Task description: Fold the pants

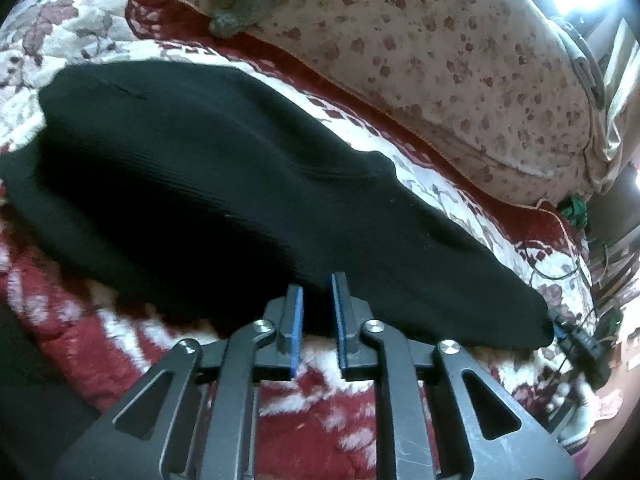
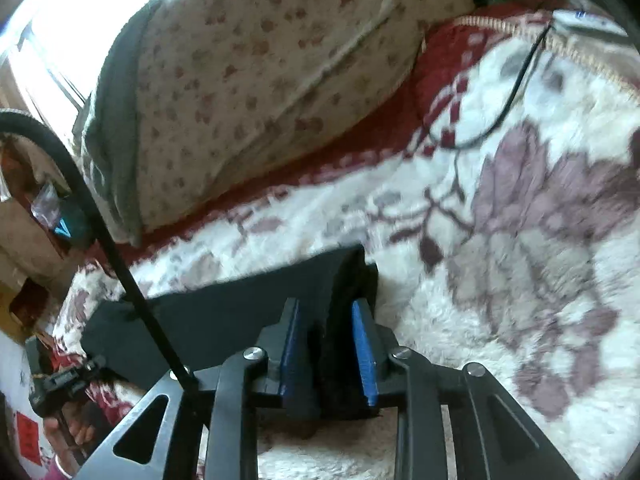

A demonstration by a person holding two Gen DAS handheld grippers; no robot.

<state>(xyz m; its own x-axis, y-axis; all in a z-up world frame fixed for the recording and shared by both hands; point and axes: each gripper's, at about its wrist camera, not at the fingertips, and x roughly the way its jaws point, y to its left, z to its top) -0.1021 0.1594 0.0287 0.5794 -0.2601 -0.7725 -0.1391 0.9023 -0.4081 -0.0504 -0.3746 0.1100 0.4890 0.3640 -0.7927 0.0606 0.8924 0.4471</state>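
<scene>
Left wrist view: black pants [image 1: 224,184] lie across the floral blanket [image 1: 80,28], the left gripper [image 1: 317,312] narrowly parted at their near edge, cloth between the pads but seemingly unpinched. Right wrist view: the right gripper [image 2: 325,344] stands slightly apart around a bunched fold of the pants [image 2: 224,316]. Risk: pads snagging cloth, dragging the fold askew.

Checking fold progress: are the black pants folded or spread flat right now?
Folded, it seems: the black pants lie doubled on the blanket, stacked layers showing at the end by the right gripper.
</scene>
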